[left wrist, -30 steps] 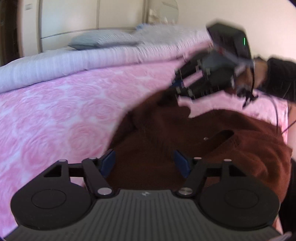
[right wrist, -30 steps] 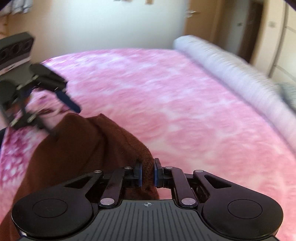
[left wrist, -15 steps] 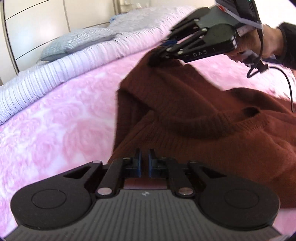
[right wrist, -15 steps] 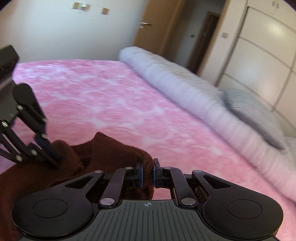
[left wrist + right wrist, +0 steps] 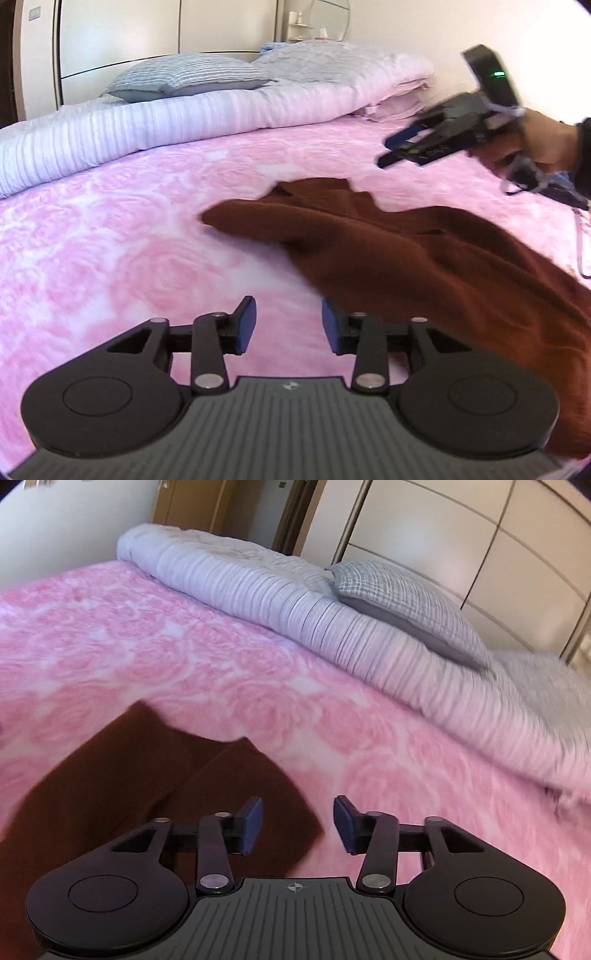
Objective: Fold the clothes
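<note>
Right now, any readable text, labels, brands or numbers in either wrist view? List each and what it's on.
No readable words or numbers in either view.
Left gripper body: a small pale emblem, no letters legible.
Right gripper body: a small crosshair mark, a symbol and not text.
Right gripper as seen from the left wrist: motion-blurred, with a green light on top; any print on it is unreadable.
Brown sweater, pink blanket, pillow: no labels showing.

A bed spread with a pink rose-patterned blanket (image 5: 122, 236) fills the room; at its far edge a rolled, striped lilac-white duvet (image 5: 155, 129) bears a grey checked pillow (image 5: 406, 605). Beyond stand cream panelled wardrobe doors (image 5: 480, 554), a brown wooden door (image 5: 192, 506) and pale, brightly lit walls.
</note>
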Tool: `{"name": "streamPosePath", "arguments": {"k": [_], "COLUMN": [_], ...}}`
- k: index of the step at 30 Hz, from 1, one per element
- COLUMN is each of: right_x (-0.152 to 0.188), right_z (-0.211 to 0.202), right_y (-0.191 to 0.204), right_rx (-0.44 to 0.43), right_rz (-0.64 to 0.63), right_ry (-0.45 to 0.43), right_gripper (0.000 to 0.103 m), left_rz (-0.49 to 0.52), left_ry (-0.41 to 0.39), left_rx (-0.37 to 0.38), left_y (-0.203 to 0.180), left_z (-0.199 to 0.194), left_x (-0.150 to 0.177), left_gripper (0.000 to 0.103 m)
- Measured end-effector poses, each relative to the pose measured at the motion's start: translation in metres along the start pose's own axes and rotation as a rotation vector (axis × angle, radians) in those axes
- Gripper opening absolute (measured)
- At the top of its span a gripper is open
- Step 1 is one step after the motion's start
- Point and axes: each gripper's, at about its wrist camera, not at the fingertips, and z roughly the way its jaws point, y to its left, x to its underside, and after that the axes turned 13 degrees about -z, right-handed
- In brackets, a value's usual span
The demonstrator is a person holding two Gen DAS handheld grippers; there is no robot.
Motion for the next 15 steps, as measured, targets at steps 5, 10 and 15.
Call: {"name": "streamPosePath", "arguments": {"k": [5,10,15], "right_x": [0.065,0.140,0.189], "right_z": [-0.095,-0.168,-0.212], "right_y": [0.027,0.073,0.111], "right_rx": [-0.173,-0.292,-0.338], "right_rz": [0.163,0.336,0.503], "right_ry": [0.047,0.084,0.048], "right_gripper": [0.052,0.055,0.055], "left_rz": [0.050,0.079,0.110], "left_ry": [0.016,0.036,0.092], "left_rx": [0.069,0.145,0.176], "left_y": [-0.062,-0.124,-0.159], "left_z": [-0.018,-0.038,-0.019], "left_x": [0.025,0.048,0.031], "left_gripper": [0.046,0.051,0.059]}}
